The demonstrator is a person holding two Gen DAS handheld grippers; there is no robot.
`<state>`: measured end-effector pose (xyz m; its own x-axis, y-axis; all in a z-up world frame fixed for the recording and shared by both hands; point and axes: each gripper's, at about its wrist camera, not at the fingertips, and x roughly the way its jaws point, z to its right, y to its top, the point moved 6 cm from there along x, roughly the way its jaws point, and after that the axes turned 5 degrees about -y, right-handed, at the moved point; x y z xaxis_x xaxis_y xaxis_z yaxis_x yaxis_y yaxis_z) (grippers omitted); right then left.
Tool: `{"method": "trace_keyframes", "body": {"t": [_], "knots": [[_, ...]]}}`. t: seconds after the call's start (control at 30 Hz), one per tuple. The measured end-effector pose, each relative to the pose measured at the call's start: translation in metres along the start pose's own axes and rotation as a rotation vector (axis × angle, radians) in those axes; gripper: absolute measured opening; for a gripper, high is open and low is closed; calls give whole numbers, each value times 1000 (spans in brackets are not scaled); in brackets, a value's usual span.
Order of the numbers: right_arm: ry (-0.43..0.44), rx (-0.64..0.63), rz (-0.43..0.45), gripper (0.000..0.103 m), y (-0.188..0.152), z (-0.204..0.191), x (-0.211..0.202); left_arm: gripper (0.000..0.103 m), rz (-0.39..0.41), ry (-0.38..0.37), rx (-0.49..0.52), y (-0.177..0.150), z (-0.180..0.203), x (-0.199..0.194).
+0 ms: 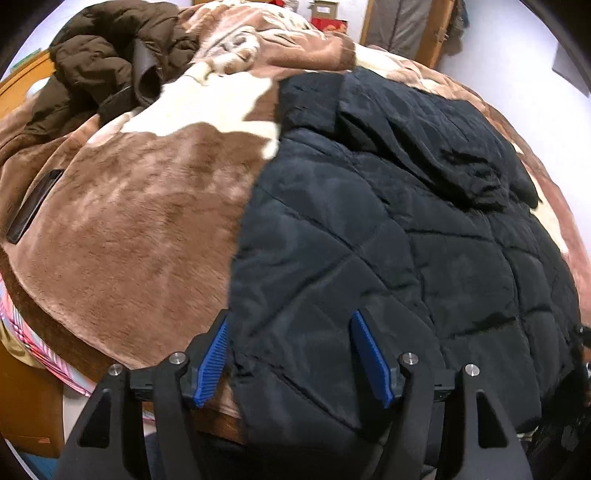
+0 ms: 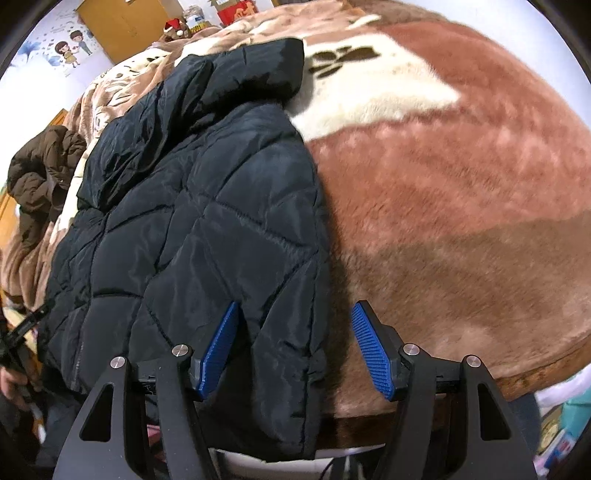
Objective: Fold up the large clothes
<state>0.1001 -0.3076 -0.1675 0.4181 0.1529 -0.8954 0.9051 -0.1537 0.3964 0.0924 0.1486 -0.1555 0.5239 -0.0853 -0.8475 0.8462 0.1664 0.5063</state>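
Home bedroom, plush brown-and-cream blanket (image 1: 147,206) over a bed, cartoon wall sticker (image 2: 70,50), wooden door (image 2: 122,27)

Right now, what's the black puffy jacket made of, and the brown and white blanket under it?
The black jacket looks like slick nylon-type shell over soft padding: it shines faintly and is stitched into puffy diamonds. The blanket looks like plush fleece, probably synthetic: short fuzzy pile, matte, with brushed streaks. Exact fibres can't be told.

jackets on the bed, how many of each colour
black quilted jacket: 1
brown jacket: 1
total: 2
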Motion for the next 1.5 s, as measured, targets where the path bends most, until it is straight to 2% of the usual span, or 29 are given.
{"method": "trace_keyframes", "body": {"t": [0.13,0.27,0.3,0.33,0.37,0.4,0.47,0.53,0.57,0.73,0.83,1.0,1.13,1.27,1.5], "knots": [[18,-7,-34,64,-7,-6,3,68,-20,-2,-4,-6,6,2],[14,-13,-51,63,-9,-8,7,70,-76,3,-20,-14,7,13],[20,-12,-58,52,-9,-8,9,70,-87,5,-23,-15,7,16],[35,-10,-69,45,-10,-10,11,69,-95,4,-31,-15,7,19],[27,-17,-69,39,-9,-13,10,62,-98,-1,-34,-14,8,20],[22,-34,-64,29,-8,-17,9,57,-97,-7,-30,-14,10,19],[27,-48,-51,19,-5,-24,3,29,-79,-24,-7,-11,16,11],[44,-51,-32,15,0,-28,-8,19,-49,-44,8,-5,22,-4],[71,-42,-13,14,4,-29,-18,17,-22,-66,8,2,24,-15],[165,-51,94,12,22,-34,-77,16,122,-150,-9,33,29,-74],[190,-70,131,12,15,-33,-107,15,179,-181,-11,32,28,-107],[244,8,132,12,-14,-20,-129,15,179,-238,-54,9,21,-125],[263,12,142,12,-12,-25,-133,16,191,-267,-79,16,26,-129],[310,16,204,12,24,-35,-143,16,217,-294,-110,42,24,-131],[330,29,289,12,117,-52,-146,17,260,-323,-179,120,14,-118]]}}
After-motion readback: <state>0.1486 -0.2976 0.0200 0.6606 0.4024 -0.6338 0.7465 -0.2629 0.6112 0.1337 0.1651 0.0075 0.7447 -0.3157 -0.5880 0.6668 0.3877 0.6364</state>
